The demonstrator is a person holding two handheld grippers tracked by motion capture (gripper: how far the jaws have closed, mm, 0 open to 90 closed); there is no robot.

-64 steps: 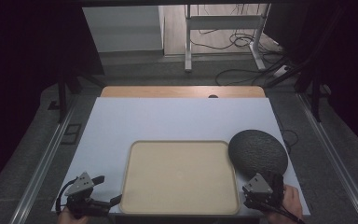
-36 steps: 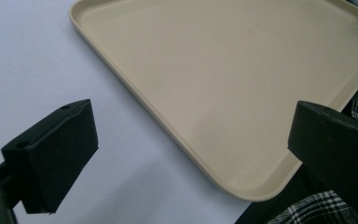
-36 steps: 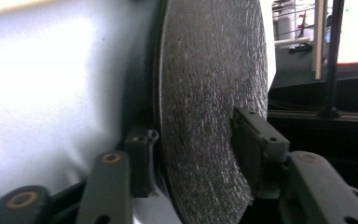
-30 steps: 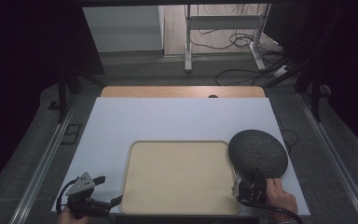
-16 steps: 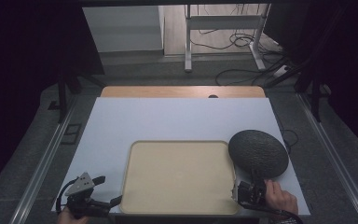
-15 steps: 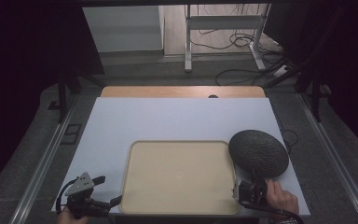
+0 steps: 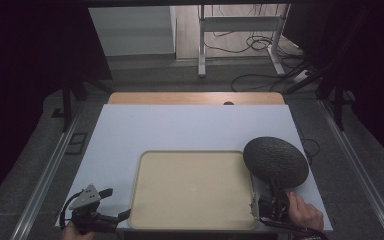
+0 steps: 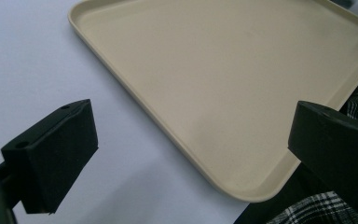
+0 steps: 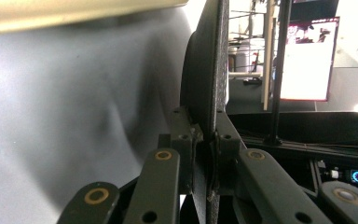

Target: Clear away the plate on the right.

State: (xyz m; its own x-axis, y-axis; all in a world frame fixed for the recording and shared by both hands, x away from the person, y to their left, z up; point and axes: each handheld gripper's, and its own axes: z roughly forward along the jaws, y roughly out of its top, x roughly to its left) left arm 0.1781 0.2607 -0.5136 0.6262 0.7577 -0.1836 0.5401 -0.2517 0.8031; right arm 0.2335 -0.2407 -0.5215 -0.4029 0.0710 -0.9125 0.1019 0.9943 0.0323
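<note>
A dark round plate sits at the right of a beige tray on the white table cover. My right gripper is shut on the plate's near rim, onto which its jaws have just closed. In the right gripper view the plate stands edge-on, pinched at the right gripper, with the tray's edge above. My left gripper rests open at the tray's near left corner. In the left gripper view the left gripper gapes wide over the tray, holding nothing.
A hand holds the right gripper at the table's front edge. A wooden strip borders the far side. Metal rails run along both sides. Desk legs and cables lie on the floor beyond. Plaid cloth shows near the tray corner.
The right gripper moved left and forward to the plate's near rim and shut on it. The plate then tipped and shifted slightly. The left gripper stayed still.
</note>
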